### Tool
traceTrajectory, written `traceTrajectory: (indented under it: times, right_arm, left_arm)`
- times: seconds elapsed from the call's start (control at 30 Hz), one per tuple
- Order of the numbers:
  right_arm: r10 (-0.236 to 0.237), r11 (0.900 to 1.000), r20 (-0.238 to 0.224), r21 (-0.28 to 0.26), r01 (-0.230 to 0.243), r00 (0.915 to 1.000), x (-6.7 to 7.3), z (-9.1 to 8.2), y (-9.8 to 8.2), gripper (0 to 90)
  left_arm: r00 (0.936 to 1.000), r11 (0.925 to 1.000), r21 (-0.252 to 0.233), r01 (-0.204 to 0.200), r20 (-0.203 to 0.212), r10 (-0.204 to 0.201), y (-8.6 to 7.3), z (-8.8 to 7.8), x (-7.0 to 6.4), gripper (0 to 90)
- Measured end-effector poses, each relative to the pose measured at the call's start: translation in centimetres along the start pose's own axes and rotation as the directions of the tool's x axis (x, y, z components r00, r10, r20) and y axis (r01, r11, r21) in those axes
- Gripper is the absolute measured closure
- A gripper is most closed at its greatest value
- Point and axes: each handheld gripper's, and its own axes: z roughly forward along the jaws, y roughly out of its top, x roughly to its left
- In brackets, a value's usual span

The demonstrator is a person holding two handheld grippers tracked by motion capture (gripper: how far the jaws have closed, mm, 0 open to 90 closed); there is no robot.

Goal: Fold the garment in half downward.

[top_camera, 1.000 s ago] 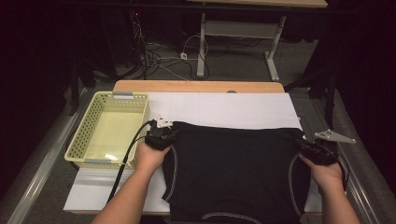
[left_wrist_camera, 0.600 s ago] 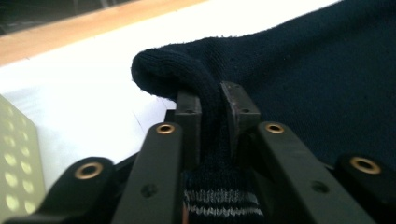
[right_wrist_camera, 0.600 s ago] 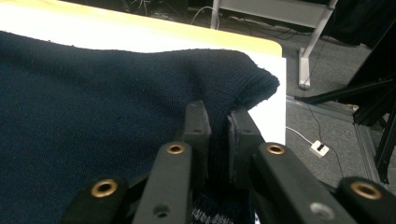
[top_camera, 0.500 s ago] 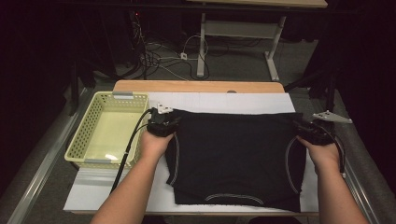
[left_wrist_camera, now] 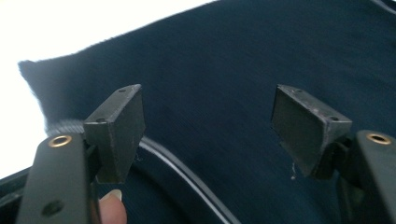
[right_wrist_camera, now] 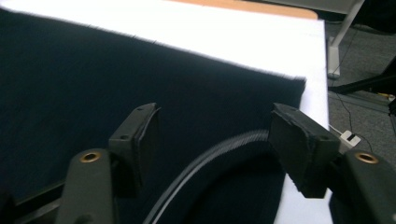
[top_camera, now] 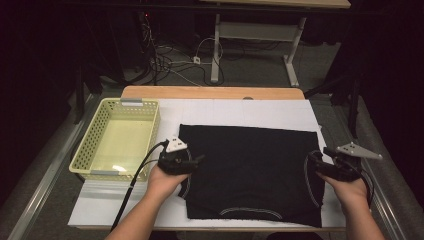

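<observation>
Dark floor with loose cables (top_camera: 175,62) lies behind the tabletop (top_camera: 210,92), which has a white sheet (top_camera: 240,112) on it. A yellow basket (top_camera: 117,140) sits at the left, just beside the black shirt (top_camera: 250,160). The shirt lies flat and spread out in the middle of the sheet. Nothing lies on top of it. Both forearms come in from below. The left hand-held gripper (top_camera: 197,160) is at the shirt's left edge, and the right hand-held gripper (top_camera: 315,160) is at its right edge. Both have just been opening their jaws. The jaws stand apart over the cloth and hold nothing.
</observation>
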Motion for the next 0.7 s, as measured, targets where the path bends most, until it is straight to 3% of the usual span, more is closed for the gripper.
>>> traceTrajectory:
  times: [0.27, 0.33, 0.4, 0.5, 0.57, 0.7]
  right_arm:
    - [-0.004, 0.999, -0.01, -0.032, 0.004, 0.9999, 2.8, -3.2, -3.3, 23.4]
    - [-0.015, 0.999, 0.01, -0.033, 0.016, 0.9998, 3.5, -3.8, -4.0, 20.2]
    - [-0.01, 0.999, 0.019, -0.046, 0.011, 0.9998, 4.3, -4.5, -4.6, 16.7]
    - [0.011, 0.997, 0.002, -0.082, -0.01, 0.9999, 5.3, -5.4, -5.6, 13.8]
    - [0.013, 0.997, 0.019, -0.078, -0.011, 0.9997, 5.8, -5.8, -6.2, 7.6]
    - [0.027, 0.998, 0.004, -0.062, -0.027, 0.9996, 6.0, -5.8, -6.8, 0.4]
  left_arm:
    - [0.9993, 0.9997, 0.009, -0.023, 0.028, 0.023, -4.4, -3.1, -1.6, 15.3]
    - [0.9979, 0.9985, 0.003, -0.054, 0.035, 0.054, -5.1, -3.9, -1.8, 15.0]
    - [0.9965, 0.9963, -0.024, -0.082, 0.013, 0.083, -5.7, -4.8, -1.8, 14.9]
    - [0.9986, 0.9977, -0.056, -0.039, 0.032, 0.041, -6.7, -5.3, -1.4, 12.4]
    - [0.999, 0.9981, -0.047, -0.039, 0.021, 0.04, -7.1, -5.2, -1.3, 7.3]
    - [0.9989, 0.9977, -0.054, -0.042, 0.02, 0.043, -7.2, -5.1, -1.4, 0.9]
